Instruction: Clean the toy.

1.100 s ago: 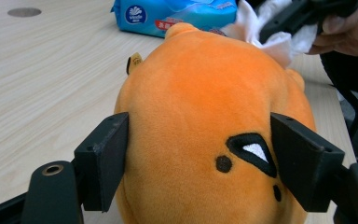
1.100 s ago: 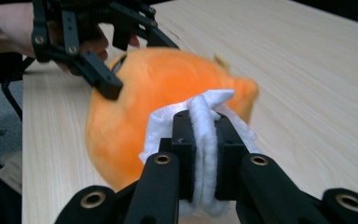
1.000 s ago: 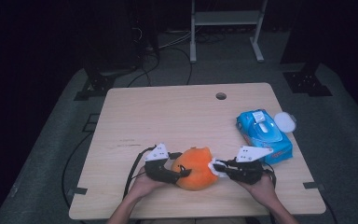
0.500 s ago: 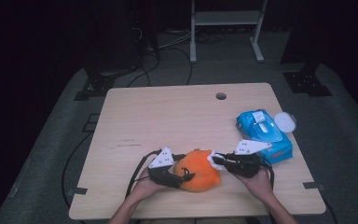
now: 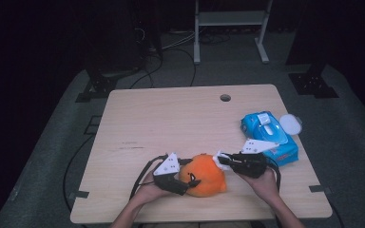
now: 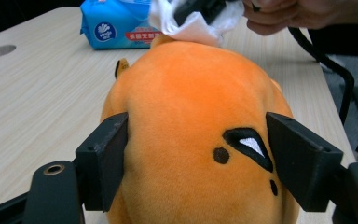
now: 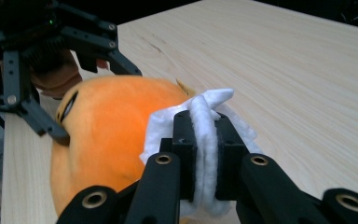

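Observation:
An orange plush toy [image 5: 204,178] with black stitched marks lies near the table's front edge. My left gripper [image 5: 187,183] clamps it from the left, both jaws pressing into its sides [image 6: 191,116]. My right gripper [image 5: 222,161] is shut on a folded white wipe [image 7: 205,121] and holds it against the toy's upper right side [image 7: 107,126]. In the left gripper view the wipe [image 6: 191,28] rests on the far top of the toy, with the right hand behind it.
A blue pack of wet wipes [image 5: 268,135] lies at the table's right side, with a round white lid [image 5: 291,124] at its far edge. A cable hole [image 5: 225,98] is near the back edge. Cables trail off the front edge.
The left gripper and the toy have shifted slightly toward the front edge. The right gripper's wipe stays on the toy with only a small shift.

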Demonstrator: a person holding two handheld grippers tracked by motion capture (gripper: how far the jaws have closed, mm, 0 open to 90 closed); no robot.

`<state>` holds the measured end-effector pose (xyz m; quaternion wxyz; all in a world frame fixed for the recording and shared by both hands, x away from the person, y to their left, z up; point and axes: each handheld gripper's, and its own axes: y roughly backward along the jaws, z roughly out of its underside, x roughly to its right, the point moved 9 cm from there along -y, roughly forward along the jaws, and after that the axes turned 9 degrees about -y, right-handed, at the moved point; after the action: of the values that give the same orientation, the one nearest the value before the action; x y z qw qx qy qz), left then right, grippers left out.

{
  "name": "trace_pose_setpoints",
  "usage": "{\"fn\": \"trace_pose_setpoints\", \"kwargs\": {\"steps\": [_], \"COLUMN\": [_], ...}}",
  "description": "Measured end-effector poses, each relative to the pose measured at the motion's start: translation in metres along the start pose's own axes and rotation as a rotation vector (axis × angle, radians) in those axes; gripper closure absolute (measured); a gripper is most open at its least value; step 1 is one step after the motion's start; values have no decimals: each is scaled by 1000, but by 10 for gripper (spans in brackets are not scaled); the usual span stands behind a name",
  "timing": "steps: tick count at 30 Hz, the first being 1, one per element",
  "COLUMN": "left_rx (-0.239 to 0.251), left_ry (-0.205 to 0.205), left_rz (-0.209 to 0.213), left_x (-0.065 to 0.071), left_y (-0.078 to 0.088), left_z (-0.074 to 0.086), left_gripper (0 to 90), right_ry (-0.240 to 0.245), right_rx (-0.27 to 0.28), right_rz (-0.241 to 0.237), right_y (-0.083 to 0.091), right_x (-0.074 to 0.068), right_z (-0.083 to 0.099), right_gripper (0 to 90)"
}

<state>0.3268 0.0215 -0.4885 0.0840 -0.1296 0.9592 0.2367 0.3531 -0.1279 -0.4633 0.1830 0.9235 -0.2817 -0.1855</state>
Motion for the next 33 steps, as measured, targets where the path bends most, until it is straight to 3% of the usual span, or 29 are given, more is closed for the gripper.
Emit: {"fn": "trace_pose_setpoints", "kwargs": {"steps": [5,10,13,18,21,28,29,33], "left_rx": [-2,9,6,1,1,19,21,11], "left_ry": [-10,20,16,-17,-14,60,87,110], "left_rz": [1,4,5,7,10,9,9,7], "left_x": [2,1,1,4,4,-3,-6,-10], "left_y": [0,0,0,-2,-2,1,2,3], "left_z": [0,1,0,-1,0,5,7,9], "left_gripper": [228,228,224,200,200,206,206,209], "right_ry": [29,-4,-26,-11,-14,-44,-45,-18], "right_rx": [14,-1,-4,20,17,-30,-35,-38], "right_rz": [-5,8,17,-15,-17,-3,-6,-17], "right_y": [-5,0,3,-3,-4,3,4,3], "right_x": [-8,5,10,-2,-2,12,12,3], "right_z": [-8,-2,2,-7,-6,8,9,8], "right_gripper": [810,810,810,809,810,809,810,810]}}
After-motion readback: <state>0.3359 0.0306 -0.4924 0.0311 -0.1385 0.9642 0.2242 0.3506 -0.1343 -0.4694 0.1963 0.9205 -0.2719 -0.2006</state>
